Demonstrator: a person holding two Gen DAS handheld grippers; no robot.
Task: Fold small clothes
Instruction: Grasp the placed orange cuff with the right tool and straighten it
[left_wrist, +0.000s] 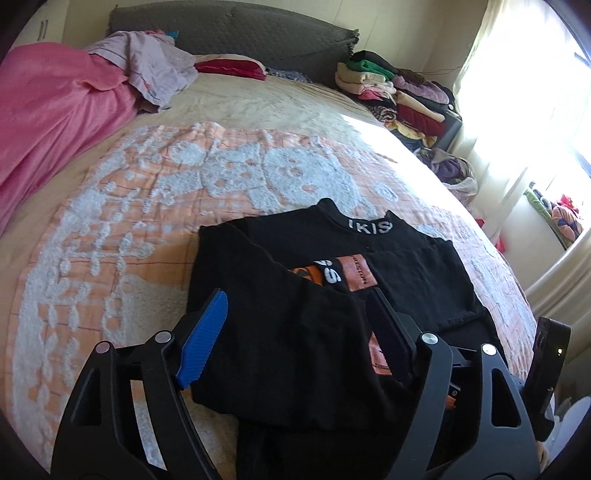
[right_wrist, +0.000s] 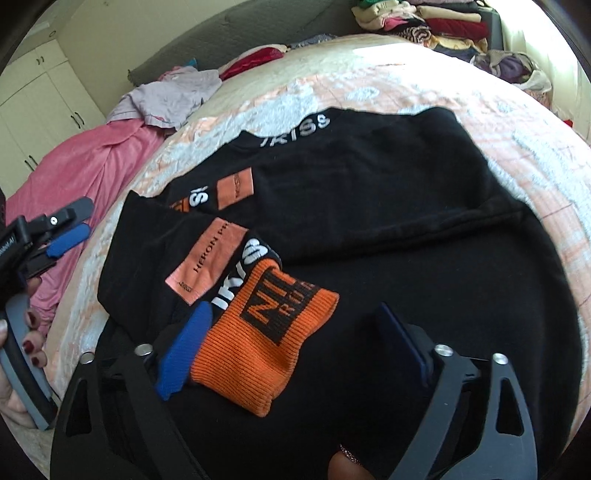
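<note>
A black sweatshirt (left_wrist: 295, 325) with white collar lettering and orange patches lies on the bed, both sleeves folded across its chest. It fills the right wrist view (right_wrist: 388, 206). My left gripper (left_wrist: 299, 314) is open, its fingers spread above the left sleeve. My right gripper (right_wrist: 295, 325) is open, hovering over the orange ribbed cuff (right_wrist: 258, 347), with the blue fingertip (right_wrist: 181, 354) touching the cuff's left edge. The left gripper (right_wrist: 68, 230) also shows in the right wrist view, left of the shirt.
The bed has an orange and white textured blanket (left_wrist: 129, 229). A pink blanket (left_wrist: 48, 122) and lilac clothes (left_wrist: 155, 70) lie at the far left. Stacks of folded clothes (left_wrist: 399, 96) stand at the far right by the curtained window (left_wrist: 517, 92).
</note>
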